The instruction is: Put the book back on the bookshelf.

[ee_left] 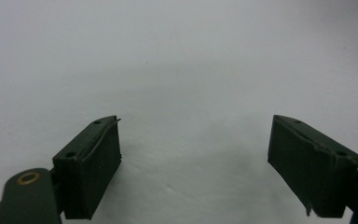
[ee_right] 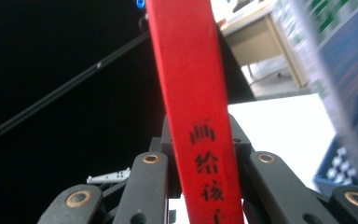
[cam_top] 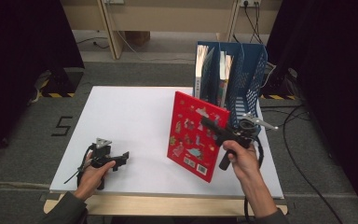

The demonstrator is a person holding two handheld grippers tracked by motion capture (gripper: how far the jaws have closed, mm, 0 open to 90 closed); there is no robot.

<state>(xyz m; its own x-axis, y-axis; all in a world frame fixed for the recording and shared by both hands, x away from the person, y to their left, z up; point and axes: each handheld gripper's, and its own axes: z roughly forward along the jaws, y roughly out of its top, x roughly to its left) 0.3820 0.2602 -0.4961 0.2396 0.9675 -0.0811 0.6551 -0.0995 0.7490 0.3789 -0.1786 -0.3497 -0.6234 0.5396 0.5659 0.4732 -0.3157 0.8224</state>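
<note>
A red picture book stands lifted and tilted over the right half of the white table, my right gripper shut on its right edge. In the right gripper view the book's red spine with black characters runs up between the jaws, which press on it from both sides. My left gripper rests low near the table's front left, held by a hand, open. Its two black fingers stand wide apart over bare white tabletop, nothing between them.
A blue perforated file rack with several books upright in it stands at the table's back right, just behind the red book. Black cables trail over the floor at the right. The floor at the left bears a marked "5".
</note>
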